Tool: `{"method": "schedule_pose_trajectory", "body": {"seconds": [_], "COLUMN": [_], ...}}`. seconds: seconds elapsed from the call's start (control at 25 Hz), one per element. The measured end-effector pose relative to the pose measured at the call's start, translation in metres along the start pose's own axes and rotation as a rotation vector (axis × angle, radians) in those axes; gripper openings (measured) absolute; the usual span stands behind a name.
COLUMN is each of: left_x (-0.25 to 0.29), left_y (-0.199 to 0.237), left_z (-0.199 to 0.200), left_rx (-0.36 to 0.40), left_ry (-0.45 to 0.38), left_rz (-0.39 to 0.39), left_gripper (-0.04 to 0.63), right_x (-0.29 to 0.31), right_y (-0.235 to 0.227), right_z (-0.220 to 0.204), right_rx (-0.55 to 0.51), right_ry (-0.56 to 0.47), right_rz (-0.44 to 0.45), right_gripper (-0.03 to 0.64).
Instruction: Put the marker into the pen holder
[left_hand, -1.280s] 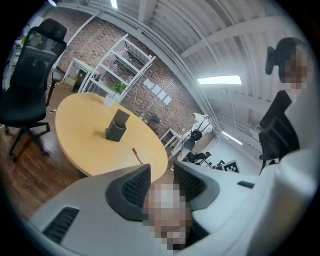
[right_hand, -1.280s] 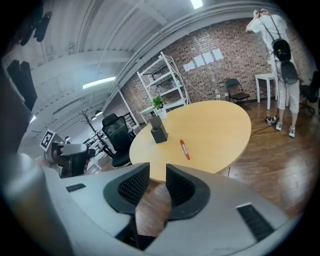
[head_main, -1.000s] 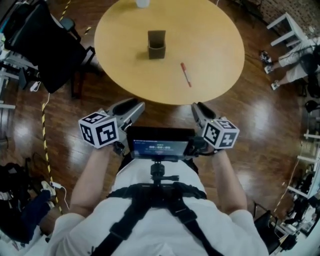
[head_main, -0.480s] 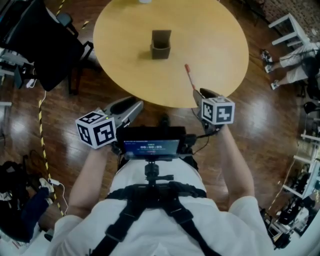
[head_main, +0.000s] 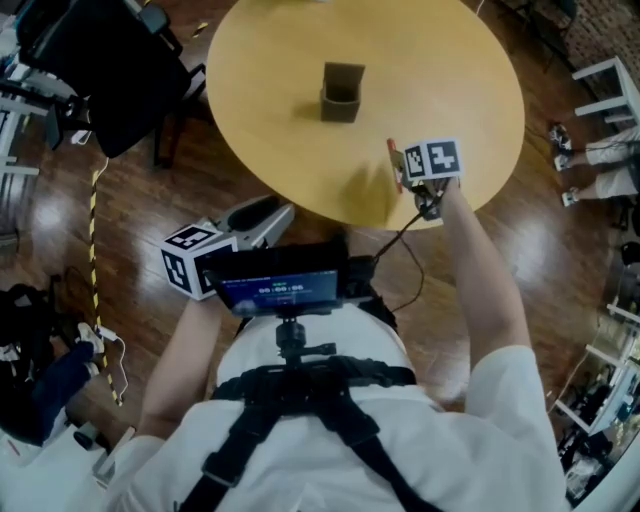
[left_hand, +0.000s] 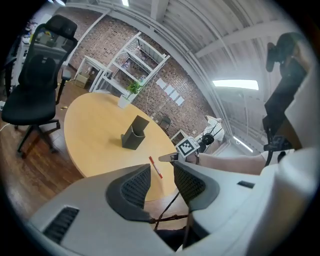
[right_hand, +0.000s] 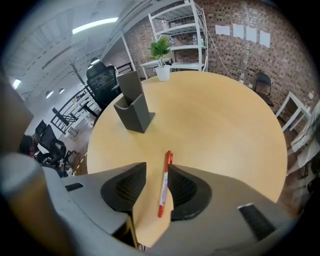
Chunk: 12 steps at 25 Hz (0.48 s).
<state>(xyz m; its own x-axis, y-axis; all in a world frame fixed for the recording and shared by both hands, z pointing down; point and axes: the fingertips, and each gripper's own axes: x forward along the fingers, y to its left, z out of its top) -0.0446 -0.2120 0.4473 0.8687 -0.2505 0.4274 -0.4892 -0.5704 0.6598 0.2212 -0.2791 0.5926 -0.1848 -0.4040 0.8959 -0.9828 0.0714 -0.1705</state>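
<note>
A red marker (right_hand: 164, 182) lies flat near the front edge of the round wooden table (head_main: 450, 60). My right gripper (right_hand: 156, 172) is low over that edge. Its jaws are opening around the marker, which lies close to the right finger without being pressed. In the head view its marker cube covers most of the marker (head_main: 393, 158). The dark grey pen holder (head_main: 341, 92) stands upright further back, at the table's middle (right_hand: 132, 107). My left gripper (head_main: 268, 214) hangs off the table by my waist, open and empty, and its view shows the marker (left_hand: 155, 167) and the holder (left_hand: 134, 133).
A black office chair (head_main: 90, 60) stands left of the table. White shelving (right_hand: 175, 30) and a potted plant (right_hand: 161, 55) are behind the far edge. White furniture (head_main: 610, 85) is at the right. A screen rig (head_main: 275, 290) sits on my chest.
My right gripper has moved forward from beside my waist to the table's front edge and now straddles the marker. The left gripper has stayed by my waist.
</note>
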Motion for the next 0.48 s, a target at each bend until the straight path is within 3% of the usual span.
{"method": "schedule_pose_trajectory", "body": {"seconds": [0.48], "left_x": [0.010], "left_y": [0.007], "left_z": [-0.002], "left_rx": [-0.026], "left_ry": [-0.019], "left_rz": [0.040], "left_gripper": [0.153], "right_x": [0.058], "right_y": [-0.015], "right_z": [0.018], "right_rx": [-0.144], "right_ry": [0.187], "right_rz": [-0.079], "right_gripper": [0.141]}}
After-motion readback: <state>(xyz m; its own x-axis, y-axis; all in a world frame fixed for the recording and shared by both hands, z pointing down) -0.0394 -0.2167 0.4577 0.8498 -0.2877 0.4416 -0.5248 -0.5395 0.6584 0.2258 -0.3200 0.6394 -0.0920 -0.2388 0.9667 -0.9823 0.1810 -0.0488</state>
